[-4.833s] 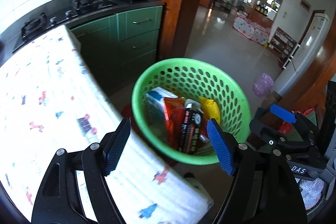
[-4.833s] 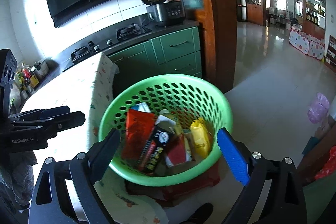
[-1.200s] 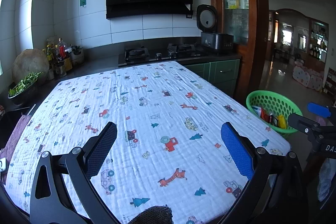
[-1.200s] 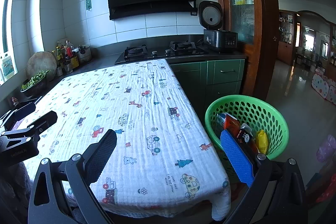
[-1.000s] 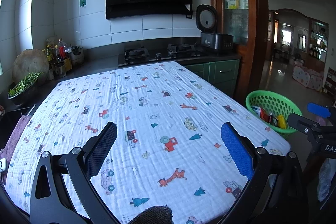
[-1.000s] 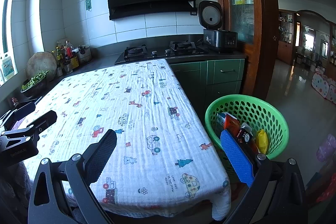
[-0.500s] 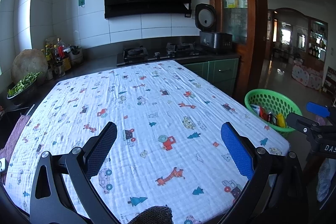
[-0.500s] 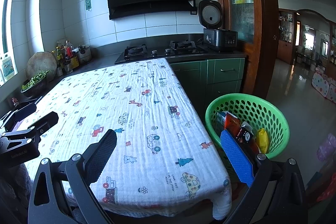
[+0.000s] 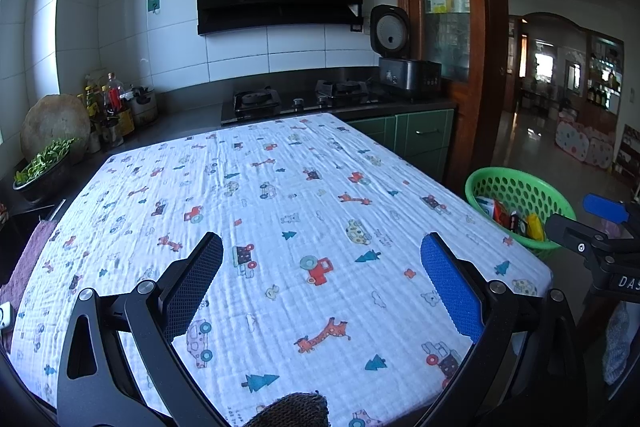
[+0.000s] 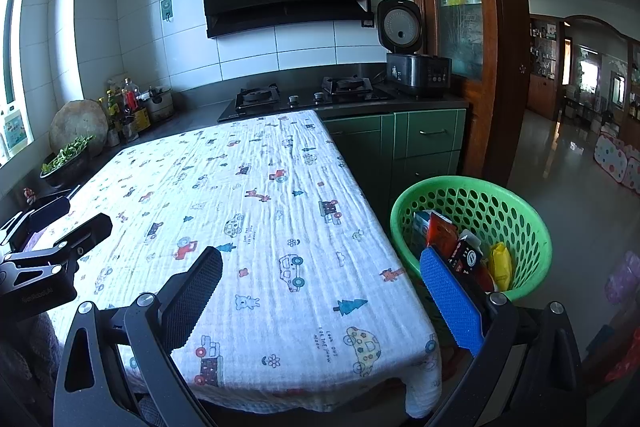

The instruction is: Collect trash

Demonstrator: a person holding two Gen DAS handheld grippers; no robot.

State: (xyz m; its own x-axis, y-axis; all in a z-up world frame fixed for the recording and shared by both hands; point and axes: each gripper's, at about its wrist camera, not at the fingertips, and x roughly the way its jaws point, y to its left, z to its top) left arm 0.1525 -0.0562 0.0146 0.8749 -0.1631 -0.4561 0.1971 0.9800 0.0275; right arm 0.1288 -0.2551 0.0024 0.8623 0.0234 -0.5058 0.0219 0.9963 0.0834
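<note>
A green perforated basket (image 10: 516, 199) stands on the floor off the table's right side and holds several wrappers and cartons (image 10: 460, 251). It also shows in the left wrist view (image 9: 500, 179). The table wears a white cloth with cartoon prints (image 9: 280, 211); I see no trash on the cloth (image 10: 256, 195). My left gripper (image 9: 320, 283) is open and empty over the cloth's near part. My right gripper (image 10: 320, 299) is open and empty over the table's near right corner, next to the basket. Each gripper shows at the edge of the other's view.
A dark counter runs along the back with a gas hob (image 9: 300, 95), a rice cooker (image 9: 404, 63) and bottles (image 9: 112, 107). A bowl of greens (image 9: 40, 167) sits at the left. Green cabinets (image 10: 420, 143) and a wooden door frame (image 10: 500, 47) stand behind the basket.
Since 4.8 s ago both grippers have pulled back from over the basket to the table's near side. Over the last second almost nothing has moved.
</note>
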